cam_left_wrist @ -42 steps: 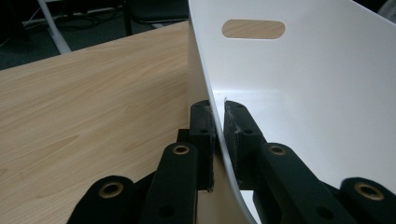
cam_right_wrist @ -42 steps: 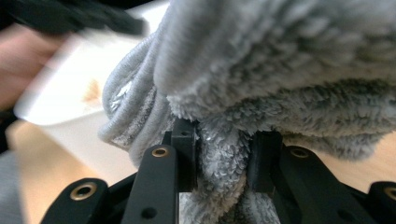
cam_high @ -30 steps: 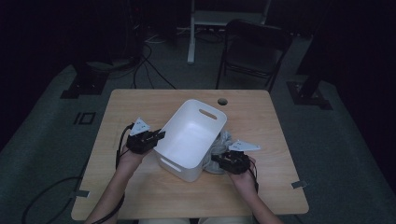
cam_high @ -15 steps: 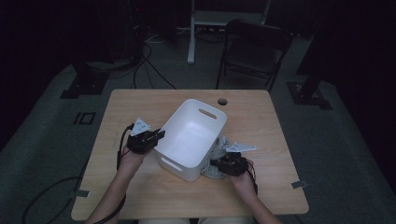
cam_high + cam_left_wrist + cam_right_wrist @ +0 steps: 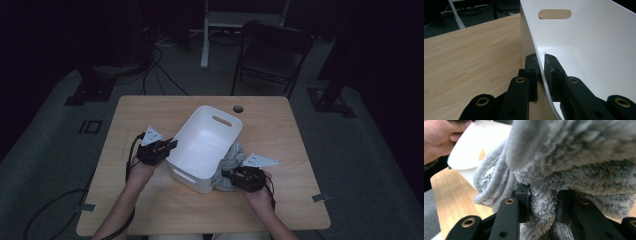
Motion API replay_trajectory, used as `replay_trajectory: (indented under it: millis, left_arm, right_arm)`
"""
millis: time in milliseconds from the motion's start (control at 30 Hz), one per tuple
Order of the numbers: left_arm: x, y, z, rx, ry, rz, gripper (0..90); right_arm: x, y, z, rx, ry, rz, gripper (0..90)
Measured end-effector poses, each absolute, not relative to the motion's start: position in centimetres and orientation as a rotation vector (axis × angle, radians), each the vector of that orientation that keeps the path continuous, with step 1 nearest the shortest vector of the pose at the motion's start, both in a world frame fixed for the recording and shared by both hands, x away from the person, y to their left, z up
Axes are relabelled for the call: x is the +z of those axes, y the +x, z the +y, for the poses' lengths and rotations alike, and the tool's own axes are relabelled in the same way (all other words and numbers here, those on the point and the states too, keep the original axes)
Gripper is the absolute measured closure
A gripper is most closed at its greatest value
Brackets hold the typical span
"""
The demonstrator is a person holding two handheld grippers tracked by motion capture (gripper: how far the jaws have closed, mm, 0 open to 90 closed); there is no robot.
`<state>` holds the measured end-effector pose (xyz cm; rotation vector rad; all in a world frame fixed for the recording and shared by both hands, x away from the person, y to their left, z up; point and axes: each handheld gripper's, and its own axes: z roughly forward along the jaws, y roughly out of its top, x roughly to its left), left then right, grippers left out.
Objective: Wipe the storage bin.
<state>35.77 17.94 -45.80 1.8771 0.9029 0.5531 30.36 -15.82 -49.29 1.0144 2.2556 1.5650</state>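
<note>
White plastic basket [image 5: 204,150] sits tipped on the wooden surface [image 5: 150,210], its open mouth facing up and toward the far edge, a slot handle visible in its far wall and another in the near wall. The left tool [image 5: 172,145] is clamped on the basket's left rim; in the left gripper view the thin white wall [image 5: 574,50] runs between the two black pads [image 5: 531,68], which press on it from either side, with one pad outside over the wood grain and the other inside the basket. The person's left hand [image 5: 142,167] holds that tool from the near side of the surface. Just beside the basket's right wall lies a grey fluffy towel [image 5: 232,165], bunched up and touching the basket. The right tool [image 5: 225,175] is closed on a fold of this towel: in the right gripper view a wad of the grey pile [image 5: 541,207] is pinched between the jaws, and more of the cloth hangs over them from above, with the white basket and the other hand [image 5: 439,137] visible farther off at the upper left. A grey three-cornered plate tops each tool. Beyond the surface stands a dark folding chair [image 5: 272,55] on the floor.
</note>
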Motion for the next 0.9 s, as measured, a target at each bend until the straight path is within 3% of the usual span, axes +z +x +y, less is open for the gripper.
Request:
replay_trajectory:
  millis: [467, 633, 900]
  left_arm:
    - [-45.8, 35.8, 17.8, 0.584, 1.868, 0.926, 81.4]
    - [-45.8, 35.8, 17.8, 0.589, 1.861, 0.936, 81.6]
    - [-45.8, 35.7, 17.6, 0.602, 1.863, 0.931, 81.5]
  right_arm:
    - [-54.7, 32.9, -15.5, 1.362, 1.199, 2.392, 69.5]
    - [-53.0, 32.2, -15.5, 1.381, 1.169, 2.412, 69.6]
    - [-47.6, 27.3, -15.6, 1.729, 0.970, 2.248, 68.6]
